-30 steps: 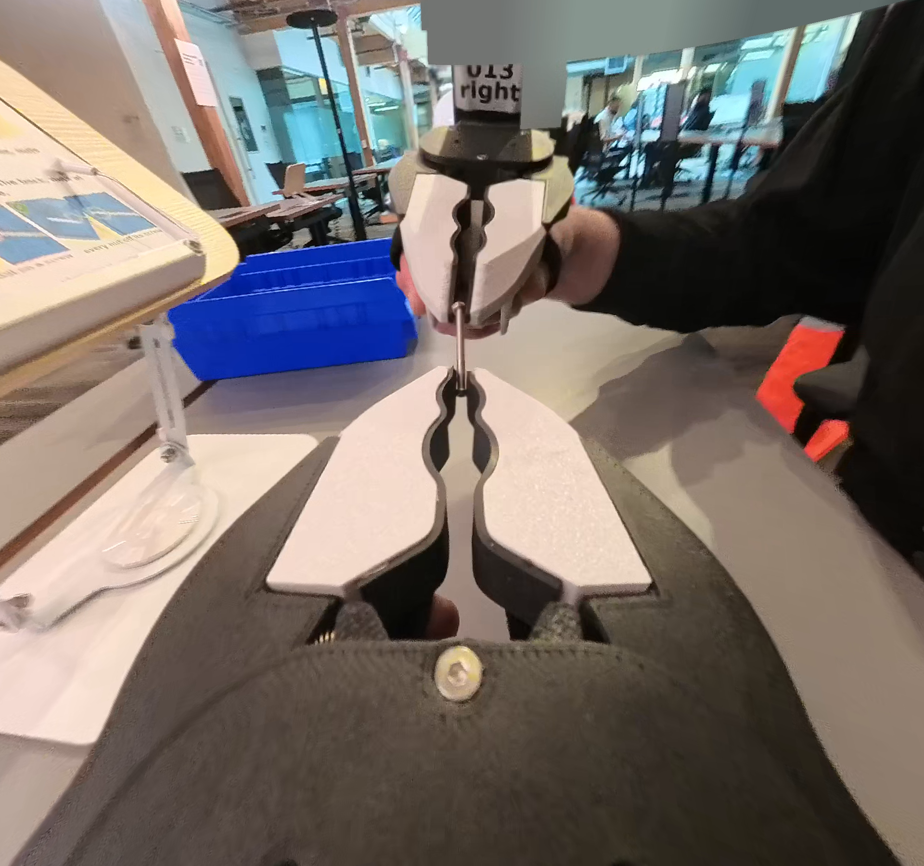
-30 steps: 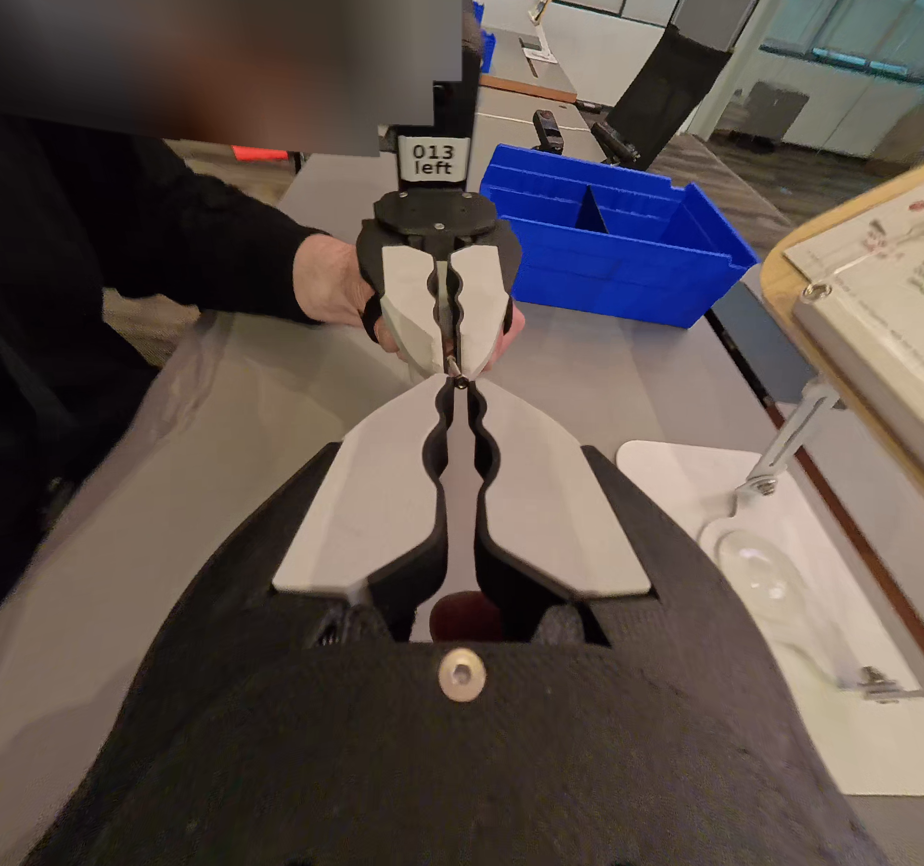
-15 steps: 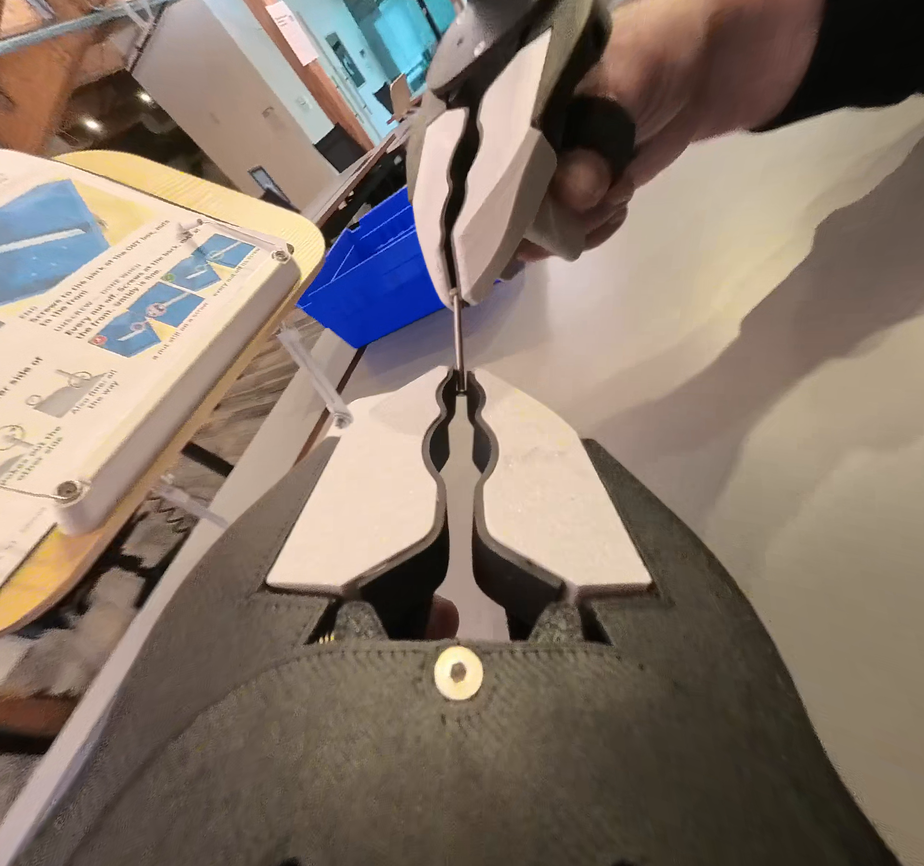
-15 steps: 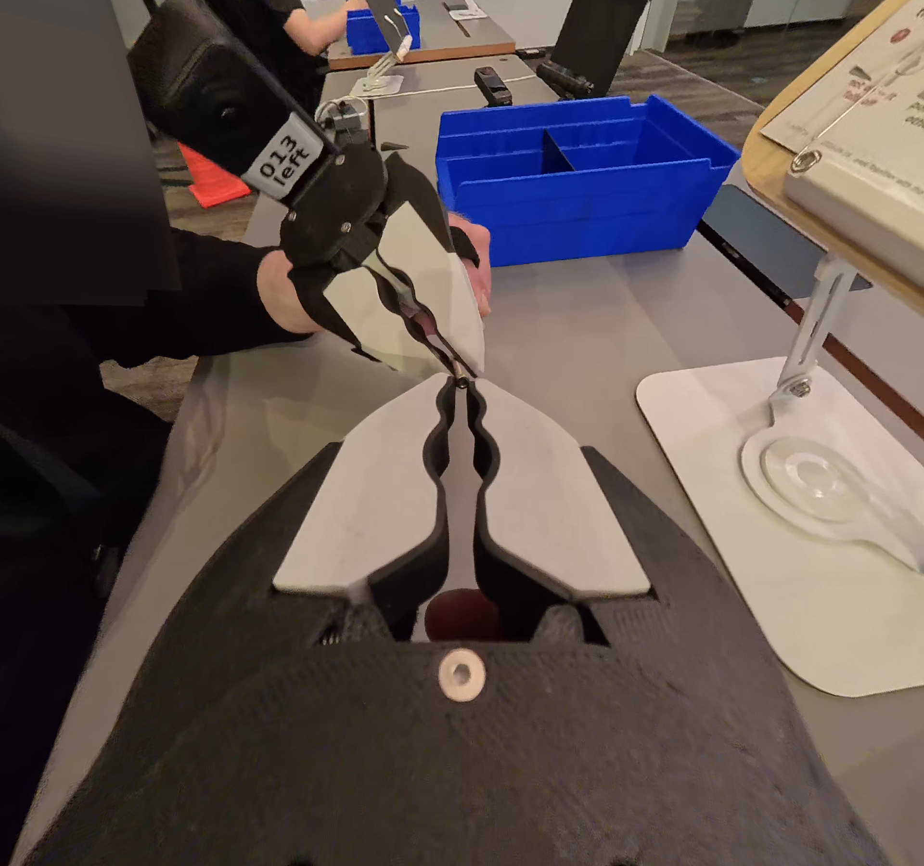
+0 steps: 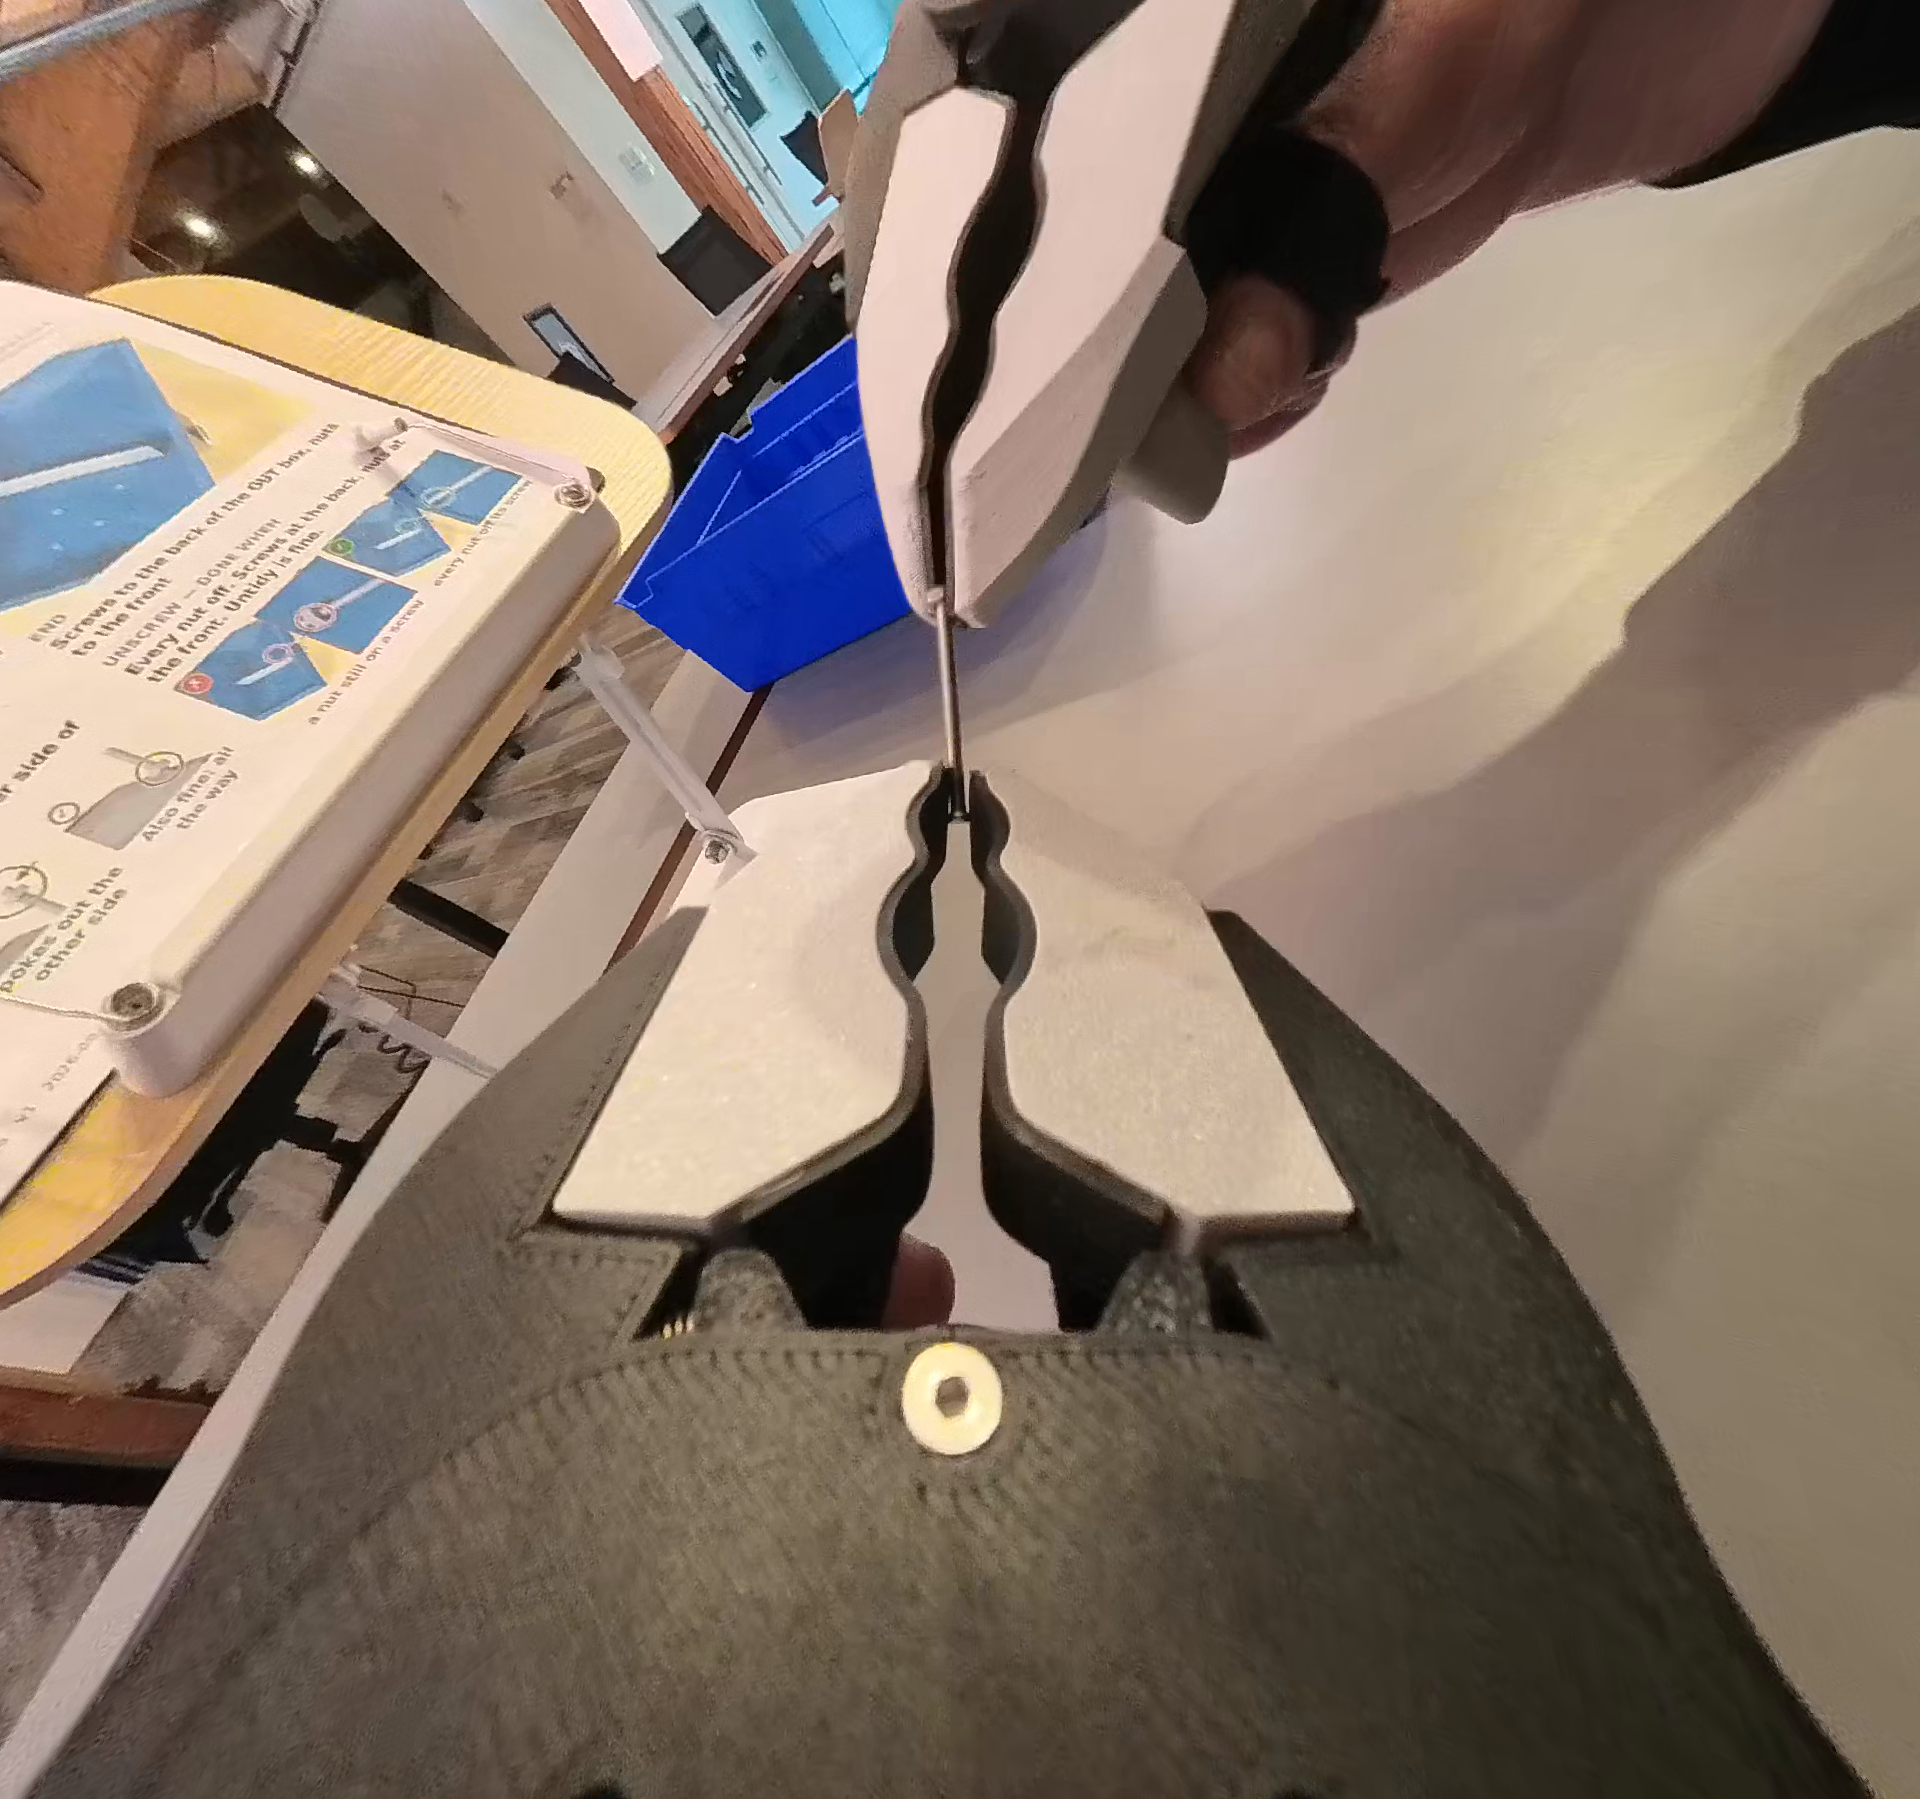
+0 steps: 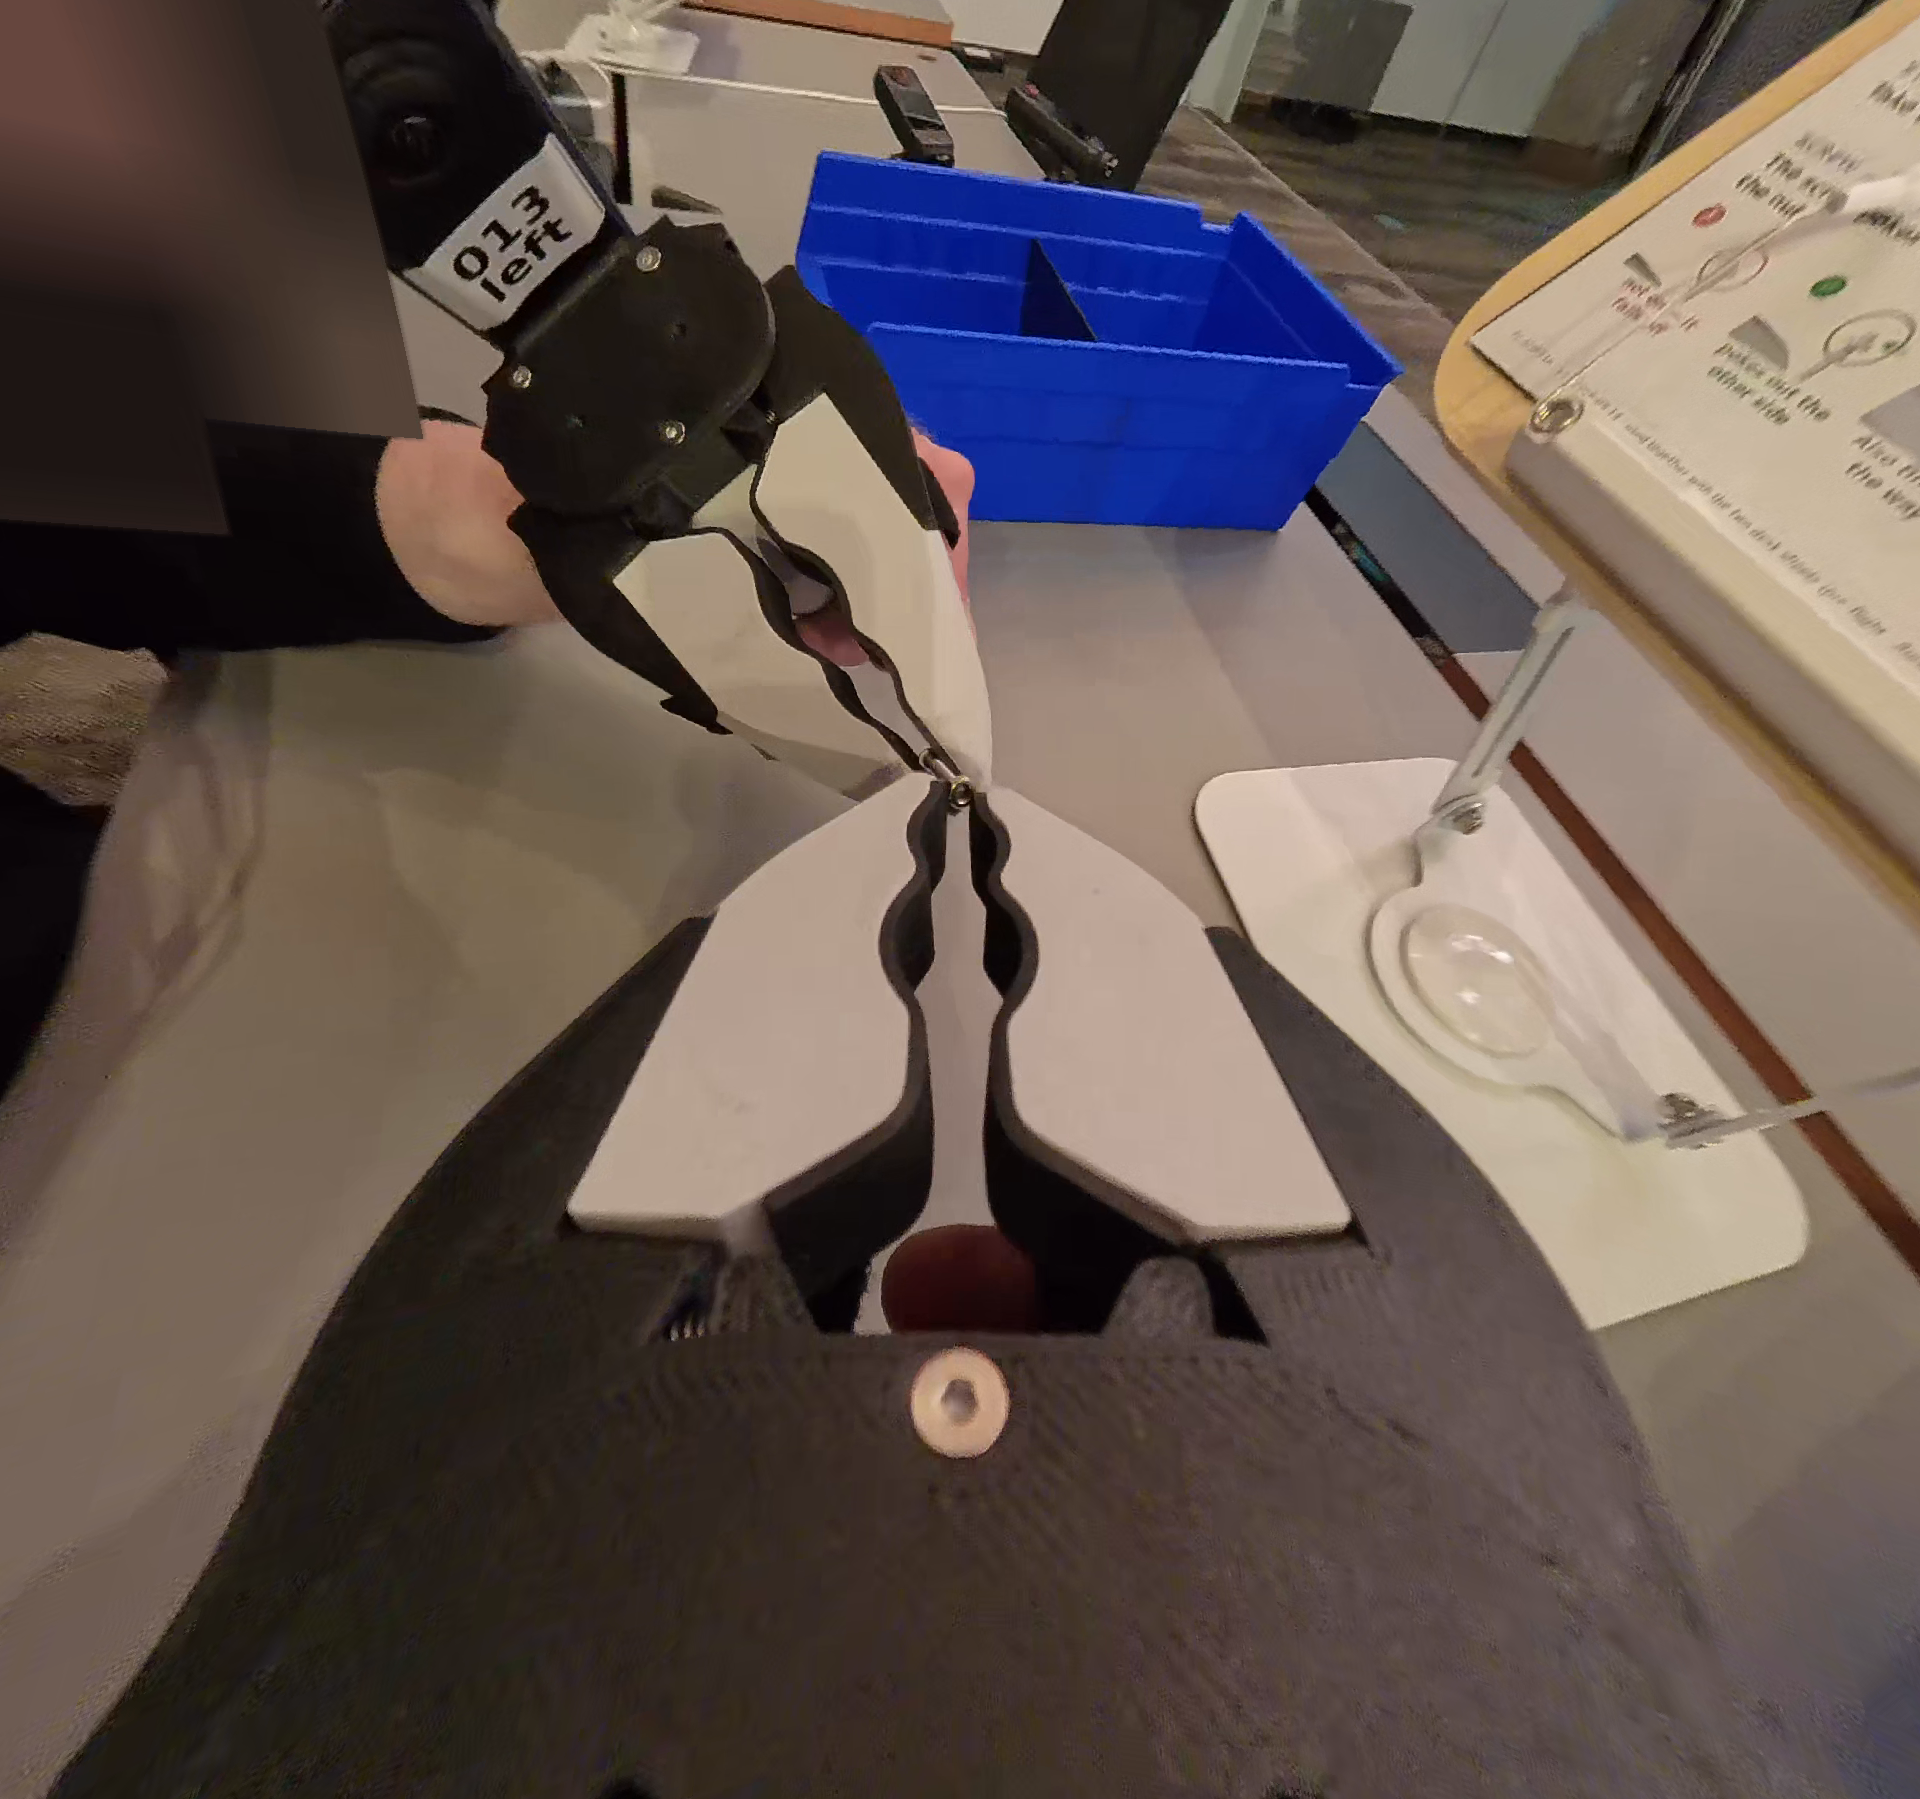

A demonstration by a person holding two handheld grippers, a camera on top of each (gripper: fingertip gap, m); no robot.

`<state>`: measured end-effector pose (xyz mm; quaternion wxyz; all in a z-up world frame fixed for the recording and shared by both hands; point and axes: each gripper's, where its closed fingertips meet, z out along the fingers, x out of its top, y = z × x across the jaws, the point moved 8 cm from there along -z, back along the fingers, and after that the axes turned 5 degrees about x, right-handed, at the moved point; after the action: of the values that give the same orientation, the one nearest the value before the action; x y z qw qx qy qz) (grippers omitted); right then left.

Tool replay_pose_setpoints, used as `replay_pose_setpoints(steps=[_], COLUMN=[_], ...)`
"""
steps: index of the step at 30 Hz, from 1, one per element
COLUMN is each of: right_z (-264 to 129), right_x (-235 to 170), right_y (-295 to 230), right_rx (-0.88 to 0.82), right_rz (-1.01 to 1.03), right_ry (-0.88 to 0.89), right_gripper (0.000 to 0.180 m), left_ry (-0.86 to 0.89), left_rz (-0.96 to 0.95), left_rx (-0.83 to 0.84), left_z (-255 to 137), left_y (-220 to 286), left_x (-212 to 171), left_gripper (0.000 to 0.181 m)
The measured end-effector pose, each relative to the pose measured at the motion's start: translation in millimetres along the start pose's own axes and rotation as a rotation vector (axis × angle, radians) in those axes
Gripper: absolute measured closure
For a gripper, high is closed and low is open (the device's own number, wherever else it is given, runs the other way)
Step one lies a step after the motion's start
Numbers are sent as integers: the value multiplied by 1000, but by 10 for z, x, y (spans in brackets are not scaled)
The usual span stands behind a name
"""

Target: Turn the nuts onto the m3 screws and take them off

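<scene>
A thin metal screw [image 5: 948, 700] spans the short gap between my two grippers, above the grey table [image 5: 1455, 710]. My left gripper [image 5: 956, 799] is shut on the near end of the screw, where the nut sits; the nut is mostly hidden between the pads. My right gripper [image 5: 938, 596] comes in from above, tilted, and is shut on the screw's far end. In the right wrist view my right gripper [image 6: 961, 793] pinches a small round metal end, and the left gripper [image 6: 940, 762] meets it tip to tip, leaning to the upper left.
A blue divided bin [image 6: 1091, 399] stands on the table behind the grippers and also shows in the left wrist view [image 5: 769, 544]. An instruction board [image 5: 260, 658] on a stand overhangs one side, with its white base plate [image 6: 1558, 1178] below. A person's hands hold both grippers.
Both grippers have rolled and tilted relative to each other while staying shut on the screw's ends. The left gripper now leans to the upper left in the right wrist view.
</scene>
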<state>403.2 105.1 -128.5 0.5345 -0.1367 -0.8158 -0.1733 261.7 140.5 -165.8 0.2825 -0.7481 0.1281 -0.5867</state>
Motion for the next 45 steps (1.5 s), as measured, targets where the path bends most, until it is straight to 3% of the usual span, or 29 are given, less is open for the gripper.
replay_pose_setpoints(steps=[1, 13, 36, 45], right_z=[2, 23, -69, -211], right_x=[11, 43, 64, -43], right_y=[-14, -64, -15, 7], right_rx=[-15, -98, -61, -78], right_rz=[-22, -154, -72, -14], right_ry=[-6, -67, 7, 24], right_gripper=[176, 175, 174, 174], left_ry=[3, 19, 61, 112], left_rz=[-11, -73, -121, -299], left_rx=[-4, -20, -47, -9], left_z=[0, 18, 23, -58], left_y=[-4, -24, -27, -231], left_x=[-1, -32, -29, -163], left_gripper=[178, 178, 178, 178])
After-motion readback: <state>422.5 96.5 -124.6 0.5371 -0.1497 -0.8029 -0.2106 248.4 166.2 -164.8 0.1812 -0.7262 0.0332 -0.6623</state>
